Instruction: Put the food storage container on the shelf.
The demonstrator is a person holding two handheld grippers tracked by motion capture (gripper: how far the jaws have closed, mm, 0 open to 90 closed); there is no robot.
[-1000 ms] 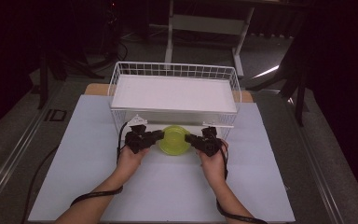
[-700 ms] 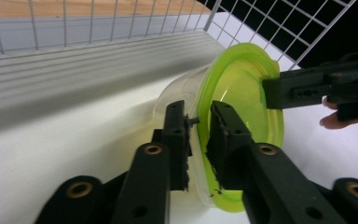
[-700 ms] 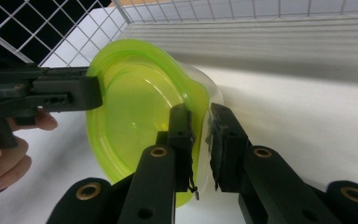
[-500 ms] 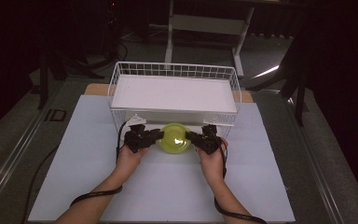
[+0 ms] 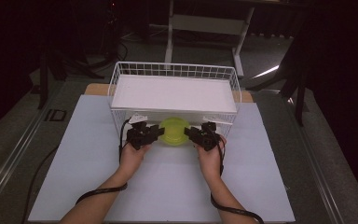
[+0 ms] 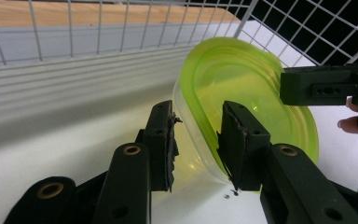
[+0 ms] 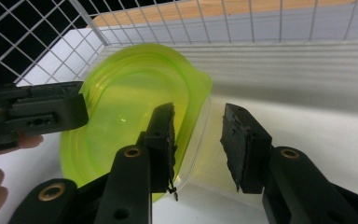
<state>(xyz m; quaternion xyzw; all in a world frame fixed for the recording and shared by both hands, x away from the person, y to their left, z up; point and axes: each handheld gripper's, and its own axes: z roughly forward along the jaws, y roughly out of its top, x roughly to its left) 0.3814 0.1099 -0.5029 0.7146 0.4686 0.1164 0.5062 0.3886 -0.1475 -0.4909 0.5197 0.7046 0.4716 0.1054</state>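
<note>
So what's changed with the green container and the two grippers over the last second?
Both the left gripper and the right gripper have just been opening, their jaws now slack around the green container's rim, apparently letting go. It sits slightly deeper under the wire basket than a second ago. Hands, basket and white mat stayed put.

Your table (image 5: 270,186): white top, wooden edge showing at far corners beside basket. Wire basket (image 5: 175,71) stands directly on it at far middle, white board (image 5: 172,92) lying across basket as upper shelf. Under that shelf, at basket's open near side, green-lidded clear container (image 5: 173,131) sits on white surface, tilted in both gripper views. Cables (image 5: 98,192) trail across near part of table toward you. Rest of top bare white. Grey floor around table.
</note>
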